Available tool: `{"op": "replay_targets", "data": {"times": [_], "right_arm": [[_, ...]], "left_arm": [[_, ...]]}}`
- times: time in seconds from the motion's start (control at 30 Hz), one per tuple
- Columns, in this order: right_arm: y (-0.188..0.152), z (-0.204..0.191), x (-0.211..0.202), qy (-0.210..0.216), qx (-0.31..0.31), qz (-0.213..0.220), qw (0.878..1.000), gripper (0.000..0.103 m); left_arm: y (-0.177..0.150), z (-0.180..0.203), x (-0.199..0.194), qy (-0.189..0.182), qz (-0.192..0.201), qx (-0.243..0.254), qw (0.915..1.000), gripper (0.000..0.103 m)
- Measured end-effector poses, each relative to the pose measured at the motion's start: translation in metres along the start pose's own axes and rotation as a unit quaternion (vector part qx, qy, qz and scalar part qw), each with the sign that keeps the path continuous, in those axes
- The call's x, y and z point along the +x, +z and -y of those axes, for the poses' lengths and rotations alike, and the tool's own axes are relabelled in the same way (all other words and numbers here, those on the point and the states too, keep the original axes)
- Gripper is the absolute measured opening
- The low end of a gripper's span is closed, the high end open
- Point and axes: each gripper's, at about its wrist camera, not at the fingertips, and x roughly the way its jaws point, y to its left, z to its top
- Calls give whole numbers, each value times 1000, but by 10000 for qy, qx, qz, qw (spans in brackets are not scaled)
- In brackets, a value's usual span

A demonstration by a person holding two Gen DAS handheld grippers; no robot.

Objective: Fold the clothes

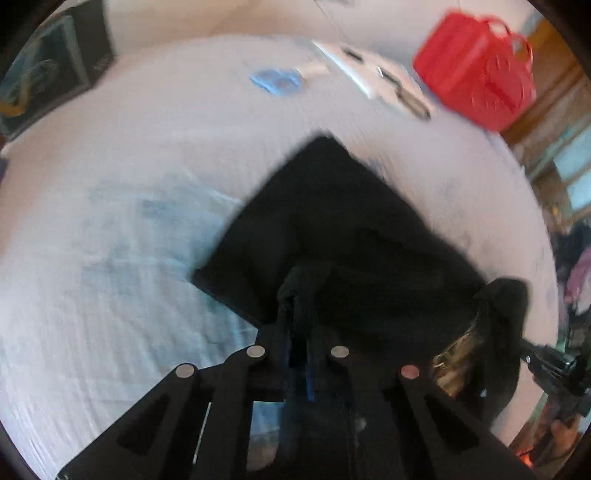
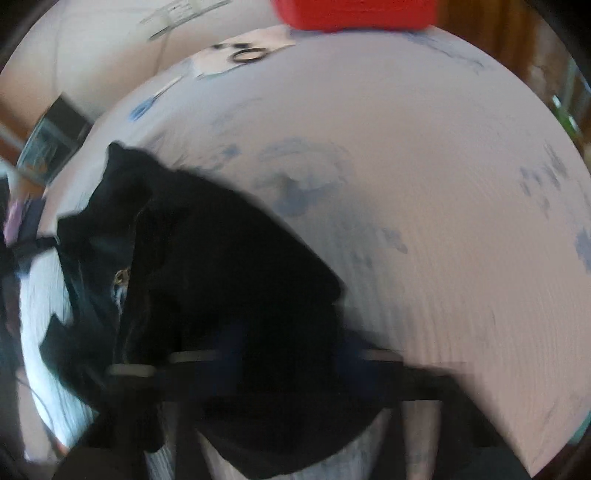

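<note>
White bed sheet [image 1: 110,295] | left gripper [image 1: 301,295] pinches black garment [image 1: 332,206] | right gripper [image 2: 280,332] closed in its cloth | lift corners evenly.

Red basket [image 1: 474,70] beyond bare sheet [image 1: 110,258]

Red basket [image 2: 354,14] cut off, blurred

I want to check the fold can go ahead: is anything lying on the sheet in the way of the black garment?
Nothing visible does. The left gripper is shut on the black garment, and the white sheet around it is bare. The red basket and papers sit at the far edge.
</note>
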Motion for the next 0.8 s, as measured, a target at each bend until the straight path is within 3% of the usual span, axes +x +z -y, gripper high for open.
{"op": "replay_targets", "data": {"times": [0.13,0.2,0.3,0.37,0.47,0.53,0.6,0.67,0.73,0.8], "right_arm": [[33,-2,-59,-86,-228,1065,9940,4],[48,-6,-106,-48,-405,1805,9827,4],[55,-12,-155,-84,-534,2545,9656,4],[55,-12,-176,-59,-560,2863,9565,4],[44,3,-162,24,-426,2556,9658,4],[35,16,-133,20,-244,2031,9788,7],[21,31,-94,-260,-23,1268,9916,17],[5,43,-58,-592,186,608,9962,27],[-12,57,-44,-603,378,307,9970,31],[-23,63,-39,-581,546,167,9967,40]], "left_arm": [[-8,-12,-67,213,706,-72,9972,6],[-21,-21,-109,234,1077,-144,9938,6],[-45,-32,-169,342,1573,-239,9867,6],[-67,-40,-191,449,1618,-297,9854,6],[-99,-53,-183,443,1130,-382,9919,6],[-116,-58,-160,436,677,-402,9959,6],[-131,-63,-135,427,192,-428,9980,9],[-140,-66,-122,549,-36,-452,9975,34],[-136,-66,-127,496,92,-440,9978,52],[-125,-65,-135,435,298,-370,9979,55]]}}
